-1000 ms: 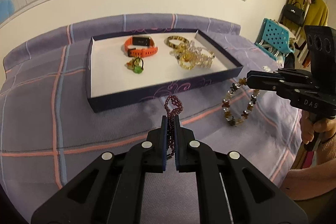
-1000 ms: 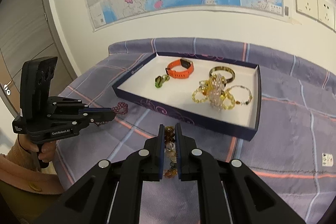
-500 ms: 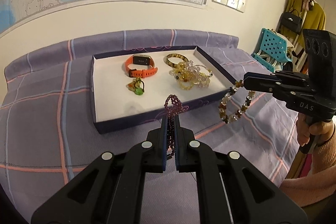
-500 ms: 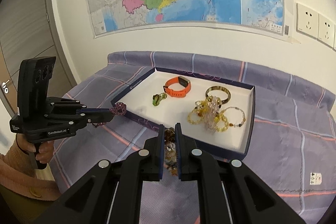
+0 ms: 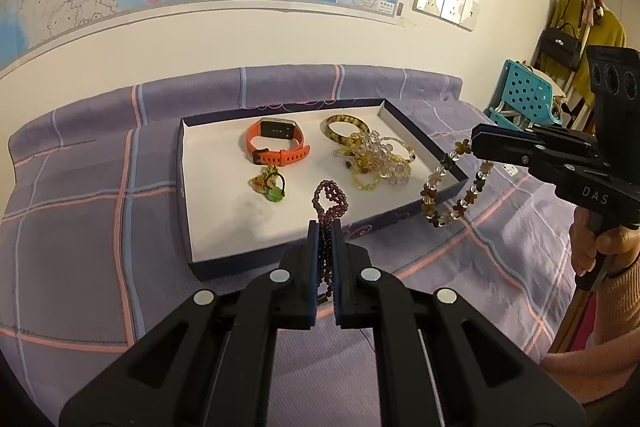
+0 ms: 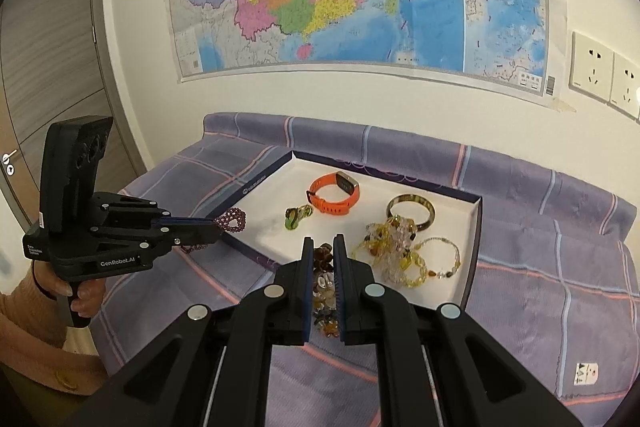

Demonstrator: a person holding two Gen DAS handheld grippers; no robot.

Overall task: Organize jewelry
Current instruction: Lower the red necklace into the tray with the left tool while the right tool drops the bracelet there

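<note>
Jewelry sits both in the tray and in the air: on the purple plaid bedcover (image 5: 80, 207) lies the shallow dark-rimmed tray (image 5: 424, 143) with its white floor, and both grippers hang over the tray's near edge

Left gripper (image 5: 325, 227) has its jaws pinched together on a dark red bead bracelet (image 5: 330, 197), the loop poking up past the fingertips over the tray's near side. From the right wrist view that same gripper (image 6: 218, 225) reaches in from the left, the loop sticking out at its tip just over the tray's left rim

Right gripper (image 6: 321, 247) is clamped on a brown and amber flower-bead bracelet (image 6: 324, 283), beads bunched between the fingers. In the left wrist view it (image 5: 474, 143) comes in from the right, and the bracelet (image 5: 444, 187) dangles as an open ring over the tray's right corner

Inside the tray: an orange smartwatch (image 5: 278, 143) toward the back, a tortoiseshell bangle (image 5: 346, 127) to its right, a tangle of clear and yellow bead bracelets (image 5: 376, 163) touching that bangle, and a small green and yellow charm (image 5: 270, 185) just in front of the watch
</note>
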